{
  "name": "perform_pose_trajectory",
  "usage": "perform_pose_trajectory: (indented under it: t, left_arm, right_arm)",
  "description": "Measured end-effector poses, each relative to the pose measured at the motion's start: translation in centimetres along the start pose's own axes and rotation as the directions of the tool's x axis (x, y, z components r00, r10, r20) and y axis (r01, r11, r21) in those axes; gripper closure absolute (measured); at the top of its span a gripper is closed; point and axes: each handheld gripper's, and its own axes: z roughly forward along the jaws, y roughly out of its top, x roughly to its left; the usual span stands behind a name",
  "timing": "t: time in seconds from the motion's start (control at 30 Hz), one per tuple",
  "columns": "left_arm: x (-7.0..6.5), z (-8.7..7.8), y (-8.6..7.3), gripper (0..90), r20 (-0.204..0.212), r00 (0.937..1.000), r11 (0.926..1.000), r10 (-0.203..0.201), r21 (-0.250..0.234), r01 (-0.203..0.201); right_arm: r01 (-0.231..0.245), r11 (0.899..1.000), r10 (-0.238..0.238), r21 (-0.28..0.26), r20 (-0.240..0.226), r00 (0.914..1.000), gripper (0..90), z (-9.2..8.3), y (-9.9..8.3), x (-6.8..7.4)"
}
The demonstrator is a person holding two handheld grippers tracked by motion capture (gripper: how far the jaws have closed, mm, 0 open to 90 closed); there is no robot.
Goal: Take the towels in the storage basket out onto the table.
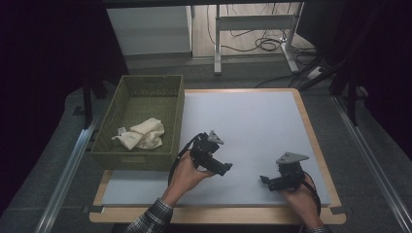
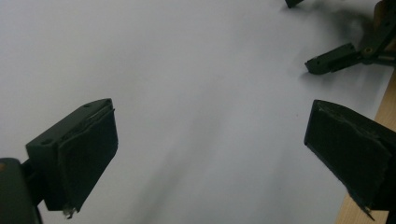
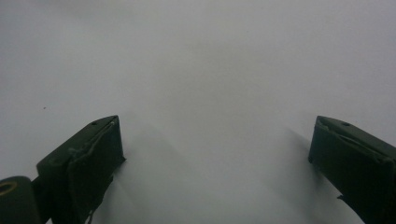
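The left hand-held gripper (image 1: pixel 224 168) is hovering over the near left part of the white tabletop (image 1: pixel 252 121), pointing toward the person's right. In the left gripper view its two black jaws are standing wide apart with nothing between them but the bare white surface, and the wooden edge of the tabletop (image 2: pixel 385 100) is showing at the right side of that view. The right hand-held gripper (image 1: pixel 265 180) is sitting over the near right part of the tabletop, pointing toward the left one, the two well apart with bare surface between them. Its jaws are also spread wide in the right gripper view, holding nothing, with only the white surface lying ahead of them. In the left gripper view, the right hand-held gripper (image 2: pixel 329 63) is showing far off at the upper right, its tips apart.

A green woven basket (image 1: pixel 170 104) is standing on the far left corner of the tabletop, just beside the left hand-held gripper's hand (image 1: pixel 183 175). A cream cloth (image 1: pixel 144 134) is lying crumpled inside the basket, toward its near end, with a small white tag sticking out at its left. Neither hand-held gripper is touching the cloth or the basket. The right hand (image 1: pixel 301 199) is resting near the front edge of the tabletop.
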Motion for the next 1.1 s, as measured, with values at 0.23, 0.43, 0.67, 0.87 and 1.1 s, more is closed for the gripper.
perform_pose_trajectory:
  t: [0.23,0.43,0.67,0.87,1.1]
  left_arm:
    - [1.1,-1.2,1.5,3.0,-0.010,0.9999,1.0000,0.000,0.005,0.000]
    - [2.6,-2.6,2.5,2.7,-0.007,0.9998,0.9999,-0.016,-0.005,0.016]
    - [4.5,-4.2,3.2,2.9,-0.035,0.9990,0.9996,-0.028,-0.004,0.028]
    - [6.3,-5.4,3.5,2.6,-0.085,0.9955,0.9991,-0.041,0.009,0.042]
    - [8.9,-6.8,3.2,1.0,-0.126,0.9880,0.9959,-0.088,0.008,0.090]
  right_arm:
    - [0.001,1.000,-0.001,-0.002,0.001,1.0000,3.0,0.0,0.0,0.0]
    - [0.000,1.000,0.000,-0.001,0.001,1.0000,3.0,0.0,0.0,0.0]
    - [0.001,1.000,-0.001,-0.003,0.001,1.0000,3.0,0.0,0.0,0.0]
    - [-0.001,1.000,0.001,-0.003,0.000,1.0000,3.0,0.0,0.0,0.0]
    - [-0.001,1.000,0.001,-0.003,0.001,1.0000,3.0,0.0,0.0,0.0]
